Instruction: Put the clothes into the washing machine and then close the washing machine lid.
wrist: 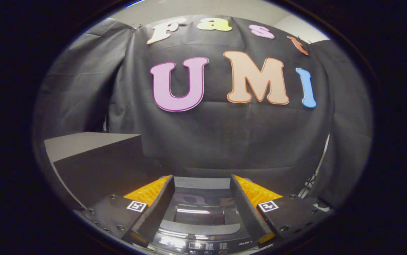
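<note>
The gripper (202, 180) hangs above the washer (203, 226) with its two fingers (160, 205) set wide apart and nothing between them but open air; they grip nothing. Seen through that gap, directly below and slightly ahead, is the washer's top: a dark glossy lid (199, 212) that lies flat and closed, its glass catching pale streaks of light and a dim reflection of the wall. Nearer than the lid, under the finger bases, runs the control panel (203, 245), a curved dark strip with a small lit display, a row of round buttons and tiny white print. That print is too small and blurred to read, as is a short light-toned word at the panel's right end, beside the right finger. Each finger carries a small square black-and-white marker (136, 206) on its outer block; these are patterns, not words. No clothes can be made out on the lid or between the fingers. To the left of the washer, and standing higher than its top, is a dark box (93, 156) with a flat grey upper face; whether it touches the washer cannot be told. Behind both hangs the black cloth wall (224, 141), creased in long folds, and a thin bundle of cables (313, 177) runs down at the right, beyond the right finger.
</note>
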`<state>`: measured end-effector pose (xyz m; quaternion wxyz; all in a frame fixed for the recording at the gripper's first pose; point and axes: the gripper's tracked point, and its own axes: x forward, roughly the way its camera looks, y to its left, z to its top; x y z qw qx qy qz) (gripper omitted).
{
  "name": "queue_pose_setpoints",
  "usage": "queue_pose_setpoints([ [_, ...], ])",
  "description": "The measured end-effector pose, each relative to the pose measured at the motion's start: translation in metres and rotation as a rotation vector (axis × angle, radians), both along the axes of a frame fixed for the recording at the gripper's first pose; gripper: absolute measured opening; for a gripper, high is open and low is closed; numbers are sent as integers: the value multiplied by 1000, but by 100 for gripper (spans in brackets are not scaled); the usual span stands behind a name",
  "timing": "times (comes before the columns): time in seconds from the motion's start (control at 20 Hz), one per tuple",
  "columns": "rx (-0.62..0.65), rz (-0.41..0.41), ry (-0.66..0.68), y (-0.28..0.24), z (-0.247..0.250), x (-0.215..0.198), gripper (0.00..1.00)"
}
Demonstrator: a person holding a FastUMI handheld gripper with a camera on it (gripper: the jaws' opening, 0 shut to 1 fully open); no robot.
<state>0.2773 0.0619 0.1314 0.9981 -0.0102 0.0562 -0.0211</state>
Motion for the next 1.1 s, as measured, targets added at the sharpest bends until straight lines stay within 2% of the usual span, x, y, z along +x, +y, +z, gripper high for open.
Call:
queue_pose_setpoints([
  [0.7,-56,-10,-118,-53,-43,-170,98],
  [0.85,-30,-31,-111,-65,-60,-206,98],
  [1.1,30,1,-117,-66,-84,-250,98],
])
